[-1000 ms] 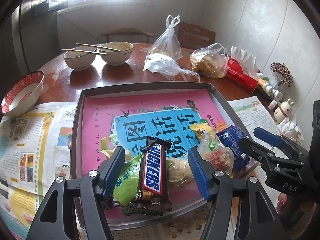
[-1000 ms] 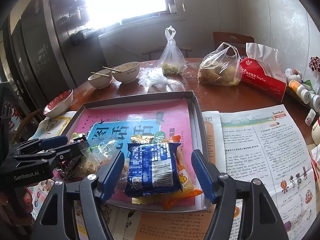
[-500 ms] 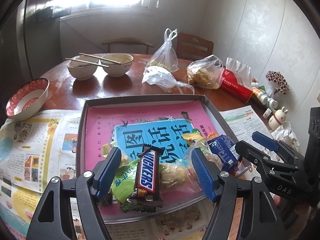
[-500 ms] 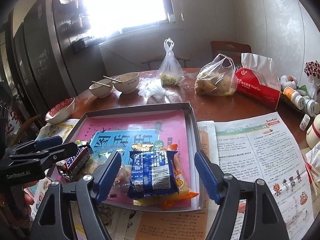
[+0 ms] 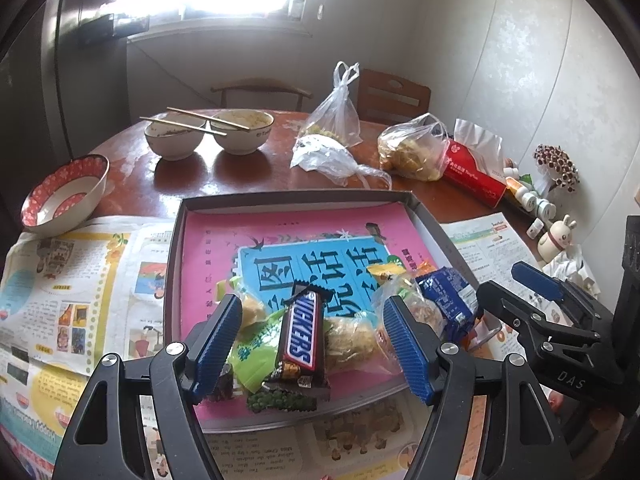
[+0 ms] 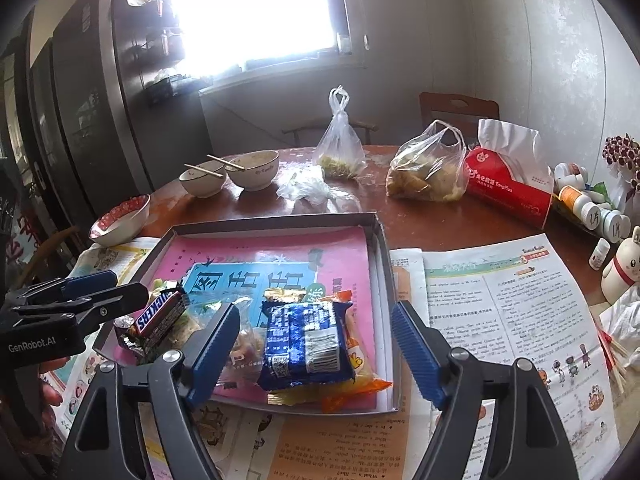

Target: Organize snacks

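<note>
Your left gripper hangs with its blue-padded fingers spread wide, nothing between the pads; the Snickers bar lies below the gap, resting on a green packet and a clear bag of pale snacks. Your right gripper is likewise spread wide and empty, its fingers to either side of the blue packet, apart from it. That blue packet sits on top of an orange-yellow packet, near the tray's front right corner. All these snacks are heaped along the near edge of the grey tray, which is lined with a pink and blue printed sheet; the far part of the sheet is bare. The tray rests on newspaper spread over a round brown table. In the right wrist view your left gripper shows at the left edge, just beside the Snickers bar. Behind the tray: two white bowls with chopsticks laid across them, a red-patterned bowl at the left, tied plastic bags, a red tissue pack, small bottles and a rabbit figurine at the right.
</note>
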`<state>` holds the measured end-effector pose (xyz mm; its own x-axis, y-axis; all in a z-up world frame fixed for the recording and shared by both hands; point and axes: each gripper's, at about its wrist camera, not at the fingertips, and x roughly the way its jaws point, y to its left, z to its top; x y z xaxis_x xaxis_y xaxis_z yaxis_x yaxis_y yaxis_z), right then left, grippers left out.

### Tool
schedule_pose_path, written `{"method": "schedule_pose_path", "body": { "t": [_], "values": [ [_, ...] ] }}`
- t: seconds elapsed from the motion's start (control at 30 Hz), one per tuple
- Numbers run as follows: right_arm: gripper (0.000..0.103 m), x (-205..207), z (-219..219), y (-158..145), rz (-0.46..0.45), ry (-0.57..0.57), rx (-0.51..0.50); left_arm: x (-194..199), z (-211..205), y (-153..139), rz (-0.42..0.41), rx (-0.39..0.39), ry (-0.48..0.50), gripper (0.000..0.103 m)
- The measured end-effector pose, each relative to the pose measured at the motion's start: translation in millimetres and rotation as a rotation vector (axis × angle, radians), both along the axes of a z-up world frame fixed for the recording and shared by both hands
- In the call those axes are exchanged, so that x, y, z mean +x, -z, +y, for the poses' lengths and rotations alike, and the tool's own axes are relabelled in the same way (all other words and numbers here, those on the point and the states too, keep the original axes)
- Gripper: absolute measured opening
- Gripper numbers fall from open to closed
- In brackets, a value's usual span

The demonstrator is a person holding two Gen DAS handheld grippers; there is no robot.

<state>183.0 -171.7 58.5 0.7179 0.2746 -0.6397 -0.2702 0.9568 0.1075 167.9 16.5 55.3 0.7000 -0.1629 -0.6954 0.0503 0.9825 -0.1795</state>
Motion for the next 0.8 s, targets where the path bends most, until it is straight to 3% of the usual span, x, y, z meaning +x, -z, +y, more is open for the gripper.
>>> {"method": "schedule_pose_path", "body": {
  "t": [0.8],
  "values": [
    [0.078,-16.1,23.2,21.1,0.047,-0.068,-0.038,-25.0,0.1,19.8,0.044,0.010,0.000,0.075]
  ]
}}
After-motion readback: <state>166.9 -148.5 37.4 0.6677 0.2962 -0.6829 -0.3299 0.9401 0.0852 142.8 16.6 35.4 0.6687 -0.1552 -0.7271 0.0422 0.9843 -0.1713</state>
